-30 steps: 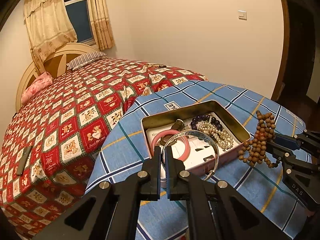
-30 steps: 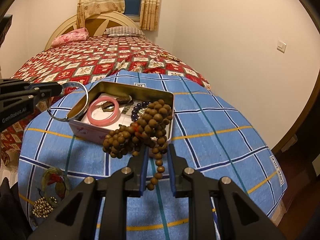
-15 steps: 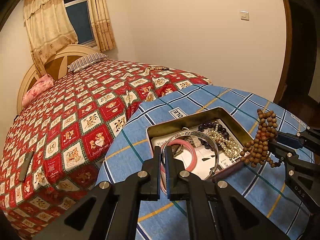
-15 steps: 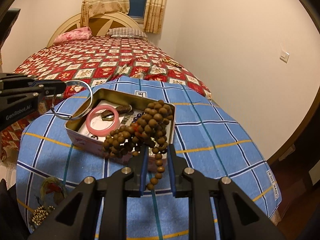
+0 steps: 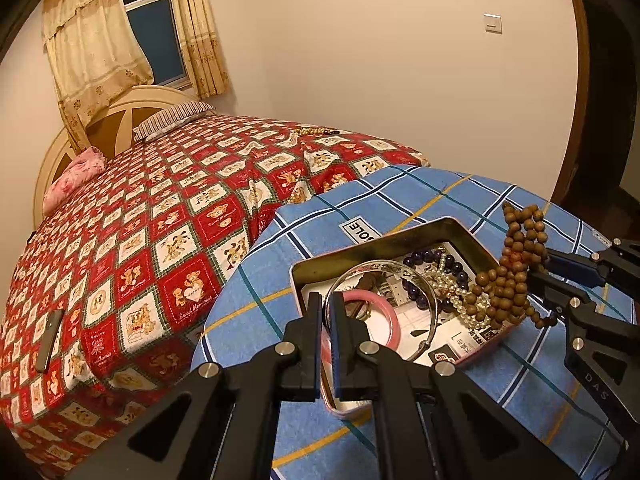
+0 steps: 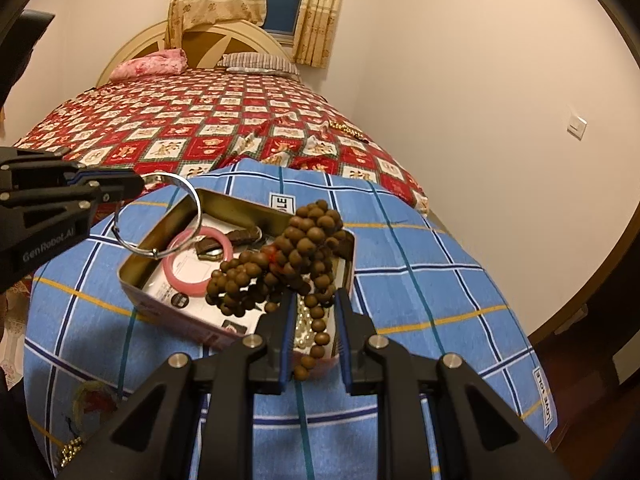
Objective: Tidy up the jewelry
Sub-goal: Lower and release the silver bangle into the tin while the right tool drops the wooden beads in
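An open tin box [image 5: 316, 270] [image 6: 160, 236] lies on the blue checked cloth. It holds a pink bangle [image 5: 394, 322] [image 6: 188, 278], dark purple beads [image 5: 420, 260] and a pearl strand [image 5: 456, 294]. My left gripper [image 5: 328, 304] [image 6: 140, 182] is shut on a silver bangle [image 5: 430, 292] [image 6: 192, 194], which hangs over the box's near left corner. My right gripper [image 6: 312, 308] [image 5: 538, 266] is shut on a bunch of brown wooden beads [image 6: 296, 256] [image 5: 508, 272], held above the box's right edge.
The blue cloth [image 5: 400, 196] covers the foot of a bed with a red patterned quilt [image 5: 160, 208]. More jewelry lies on the cloth at the lower left of the right wrist view [image 6: 72, 450]. A dark phone-like object [image 5: 50, 340] lies on the quilt.
Both grippers have moved forward over the box. The silver bangle and the wooden beads now hang above the box's inside rather than before its near edge.
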`<state>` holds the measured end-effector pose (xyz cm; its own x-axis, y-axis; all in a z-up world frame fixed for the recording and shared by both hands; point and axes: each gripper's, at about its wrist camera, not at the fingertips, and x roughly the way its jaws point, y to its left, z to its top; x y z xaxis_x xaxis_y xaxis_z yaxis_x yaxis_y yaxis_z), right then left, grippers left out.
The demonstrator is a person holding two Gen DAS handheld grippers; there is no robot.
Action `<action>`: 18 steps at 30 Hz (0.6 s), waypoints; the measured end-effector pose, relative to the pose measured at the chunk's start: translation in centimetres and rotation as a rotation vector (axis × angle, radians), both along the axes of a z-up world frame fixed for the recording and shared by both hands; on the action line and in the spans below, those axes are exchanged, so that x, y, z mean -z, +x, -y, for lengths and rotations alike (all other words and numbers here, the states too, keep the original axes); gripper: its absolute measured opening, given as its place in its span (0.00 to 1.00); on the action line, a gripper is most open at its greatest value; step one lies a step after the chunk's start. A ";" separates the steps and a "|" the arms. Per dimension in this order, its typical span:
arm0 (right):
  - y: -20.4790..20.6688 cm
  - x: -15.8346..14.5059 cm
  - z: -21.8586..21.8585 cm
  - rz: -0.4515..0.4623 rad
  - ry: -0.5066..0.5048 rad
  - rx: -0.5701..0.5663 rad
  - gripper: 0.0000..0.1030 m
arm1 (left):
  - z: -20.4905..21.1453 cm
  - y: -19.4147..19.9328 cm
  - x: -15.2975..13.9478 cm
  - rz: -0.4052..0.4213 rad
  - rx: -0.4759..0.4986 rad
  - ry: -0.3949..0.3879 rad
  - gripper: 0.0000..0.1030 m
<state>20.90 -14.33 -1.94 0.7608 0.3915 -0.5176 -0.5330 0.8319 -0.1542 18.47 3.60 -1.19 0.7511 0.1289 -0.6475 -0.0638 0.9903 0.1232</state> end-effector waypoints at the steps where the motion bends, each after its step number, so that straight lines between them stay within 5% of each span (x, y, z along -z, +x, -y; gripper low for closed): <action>1: 0.2 -0.1 -0.1 0.002 -0.002 0.000 0.20 | 0.0 0.2 0.1 -0.002 0.000 0.002 0.03; 18: 3.6 0.6 -2.2 -0.022 -0.059 0.000 0.20 | -0.5 4.3 1.8 -0.065 -0.012 0.022 0.03</action>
<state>24.54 -12.17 -2.58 0.7494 0.3592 -0.5563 -0.5363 0.8219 -0.1919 22.74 4.08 -2.95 0.7057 0.1524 -0.6919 -0.0667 0.9865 0.1493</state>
